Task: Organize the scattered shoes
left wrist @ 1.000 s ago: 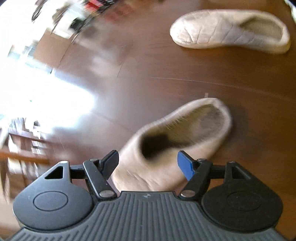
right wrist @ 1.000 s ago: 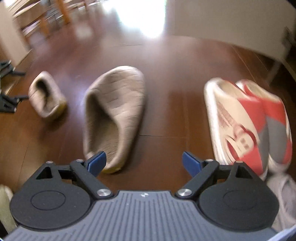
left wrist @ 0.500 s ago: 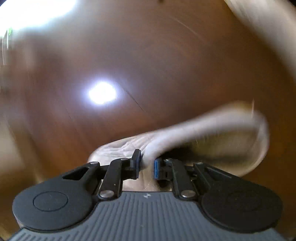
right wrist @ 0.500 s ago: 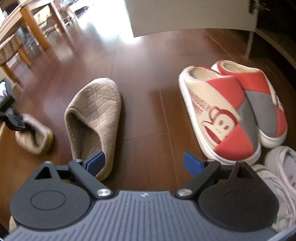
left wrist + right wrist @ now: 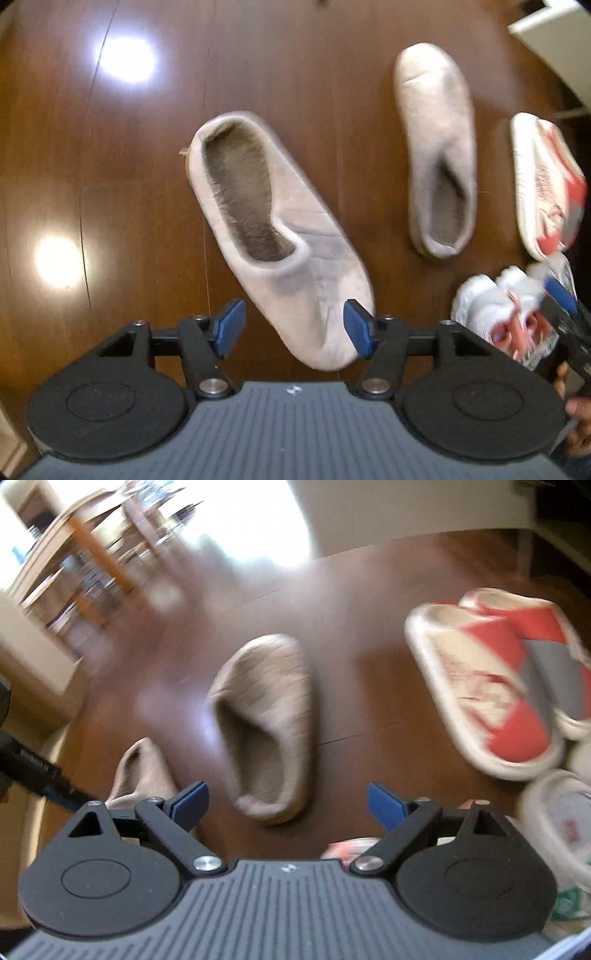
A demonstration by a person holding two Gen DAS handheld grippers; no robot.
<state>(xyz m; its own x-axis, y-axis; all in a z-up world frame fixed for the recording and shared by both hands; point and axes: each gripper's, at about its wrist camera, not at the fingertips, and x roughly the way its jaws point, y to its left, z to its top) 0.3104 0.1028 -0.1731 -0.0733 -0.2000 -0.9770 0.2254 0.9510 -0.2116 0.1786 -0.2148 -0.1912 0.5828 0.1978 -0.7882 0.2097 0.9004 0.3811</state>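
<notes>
So the whole scene sits on a dark brown wood floor (image 5: 110,184), glossy enough to throw back bright light spots. Left tongs (image 5: 293,328) are opening, with the toe of a beige slipper (image 5: 273,236) between the blue pads, not pinched. Its twin, the second beige slipper (image 5: 439,147), lies to the right of that one, well apart. Further right of the pair: red-and-white slippers (image 5: 498,686), side by side. Right tongs (image 5: 286,805) stand wide apart, empty. Behind the second slipper, blurry wooden furniture (image 5: 85,554), maybe a dining table.
</notes>
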